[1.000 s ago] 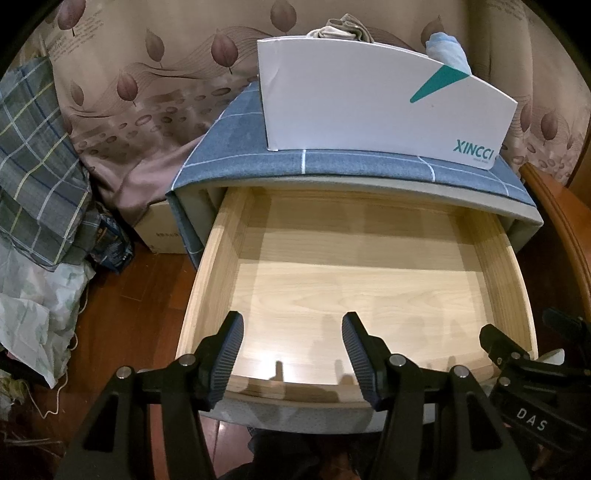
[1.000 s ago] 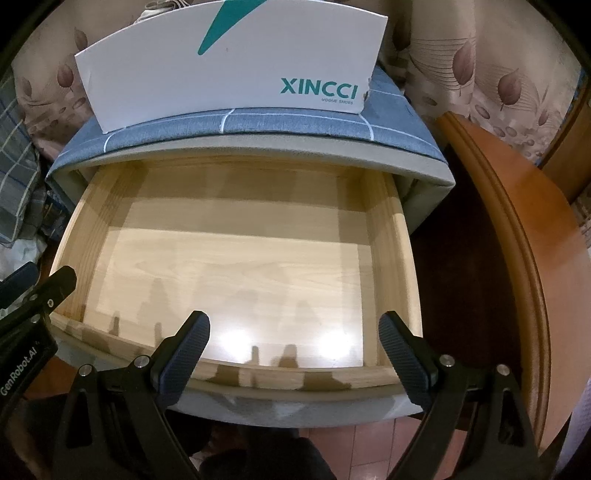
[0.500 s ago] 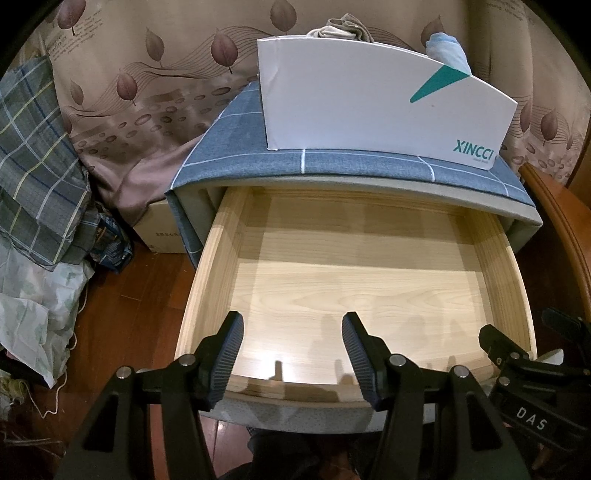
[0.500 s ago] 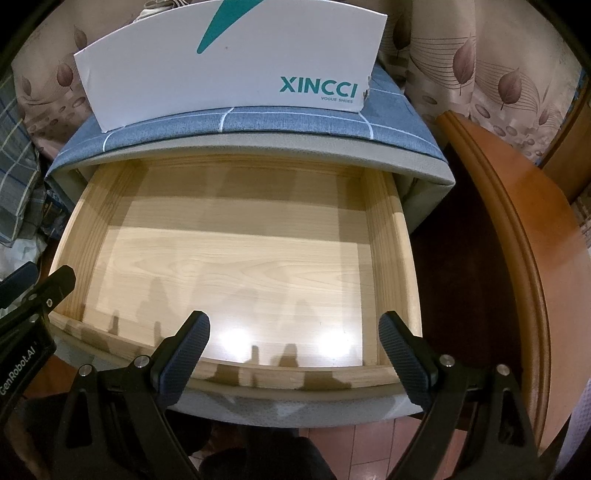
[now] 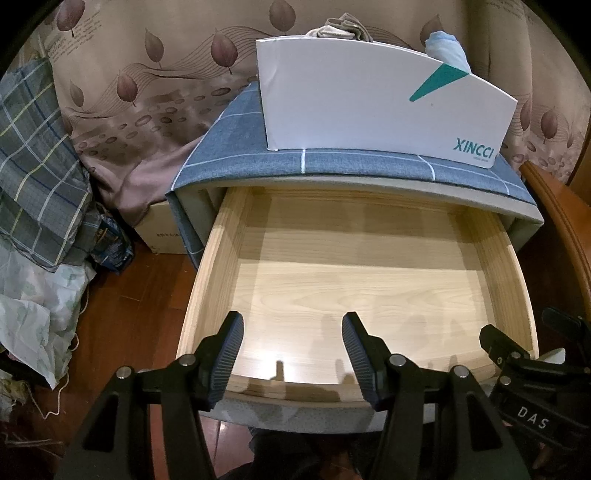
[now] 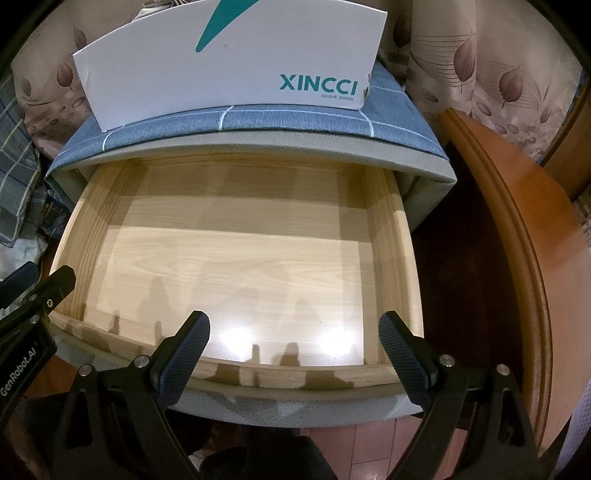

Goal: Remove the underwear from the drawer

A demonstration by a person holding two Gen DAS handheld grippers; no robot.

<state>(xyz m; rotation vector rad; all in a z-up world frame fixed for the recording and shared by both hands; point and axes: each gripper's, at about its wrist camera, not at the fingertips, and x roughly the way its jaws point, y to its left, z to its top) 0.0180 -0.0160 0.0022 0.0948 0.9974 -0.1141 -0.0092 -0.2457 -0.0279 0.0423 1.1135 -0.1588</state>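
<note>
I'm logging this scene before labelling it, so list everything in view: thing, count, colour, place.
drawer: one, pale wood, pulled open, nothing visible inside.
cabinet top: one, blue-grey cloth with white grid lines, above the drawer.
shoe box: one, white with teal XINCCI print, standing on the cabinet top.
cloth items: two, one beige and one light blue, sticking out behind the shoe box.
curtain: one, tan with brown leaves, behind the cabinet.
plaid fabric: one, grey-blue check, far left.
cardboard box: one, pale, on the floor left of the cabinet.
wooden furniture edge: one, reddish brown, right of the drawer.
left gripper: one, black, open, over the drawer's front edge.
right gripper: one, black, open, over the drawer's front edge.
</note>
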